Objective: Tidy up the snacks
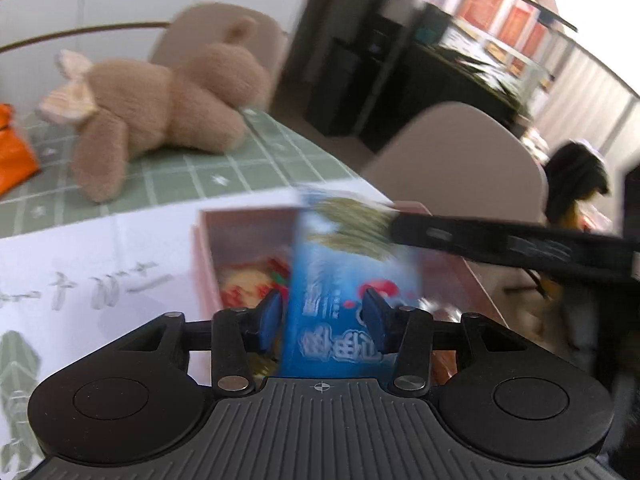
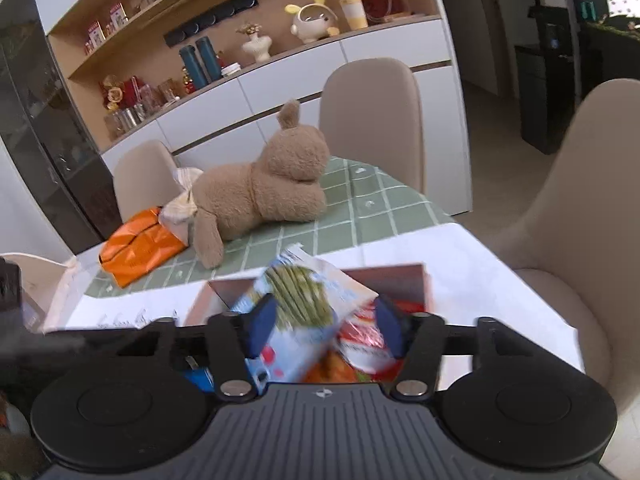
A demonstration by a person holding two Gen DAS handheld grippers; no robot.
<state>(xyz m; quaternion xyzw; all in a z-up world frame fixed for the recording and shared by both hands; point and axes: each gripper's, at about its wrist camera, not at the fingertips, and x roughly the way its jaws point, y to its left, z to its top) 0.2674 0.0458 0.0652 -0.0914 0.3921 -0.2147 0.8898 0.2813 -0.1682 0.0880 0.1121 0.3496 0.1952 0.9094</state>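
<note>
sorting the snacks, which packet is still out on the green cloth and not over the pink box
The orange packet, lying flat on the green checked cloth beside the plush bear. The blue packet and red packet are at the pink box.

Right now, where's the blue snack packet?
In both wrist views the blue snack packet stands over the pink box, between the left gripper's fingers, its top at the right gripper, nearer than the plush bear.

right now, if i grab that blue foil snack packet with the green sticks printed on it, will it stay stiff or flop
The blue foil snack packet would probably flop: it leans over the pink box with a creased top edge. It looks thin and flat, so likely light. Its glossy film may slip between the left gripper pads.
</note>
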